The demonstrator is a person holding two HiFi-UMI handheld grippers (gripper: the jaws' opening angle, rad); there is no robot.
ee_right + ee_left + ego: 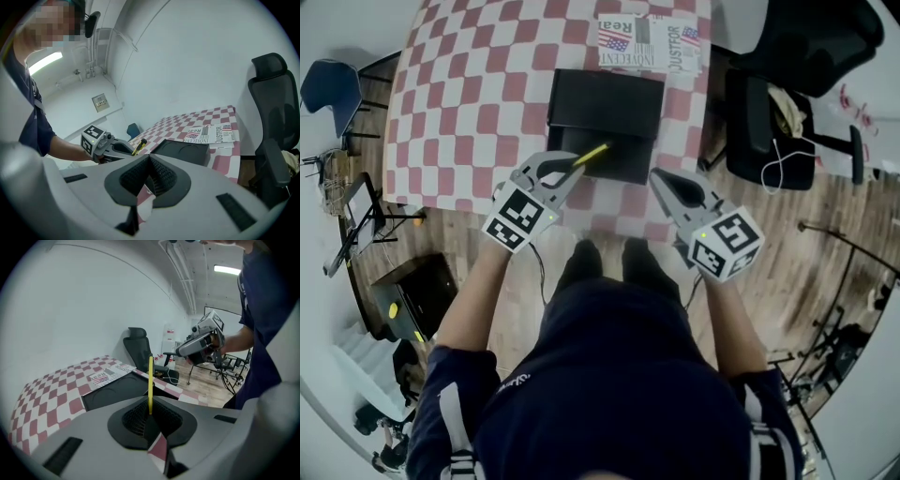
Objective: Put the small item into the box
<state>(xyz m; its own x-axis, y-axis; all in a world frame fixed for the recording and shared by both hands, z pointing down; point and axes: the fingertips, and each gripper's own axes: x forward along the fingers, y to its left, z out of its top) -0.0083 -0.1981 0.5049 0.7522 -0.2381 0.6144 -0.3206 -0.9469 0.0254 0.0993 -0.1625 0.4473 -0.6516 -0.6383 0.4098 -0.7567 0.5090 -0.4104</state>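
Observation:
A thin yellow pen with a dark tip sticks out from my left gripper, which is shut on it. The pen hangs over the near edge of a flat black box on the red-and-white checked table. In the left gripper view the pen stands upright between the pads, with the box just beyond. My right gripper is at the table's front edge, right of the box, shut with nothing in it. The right gripper view shows the left gripper, the pen and the box.
Printed papers lie on the table behind the box. A black office chair stands right of the table, with a white cable draped beside it. The floor is wood. The person's legs are below the table's front edge.

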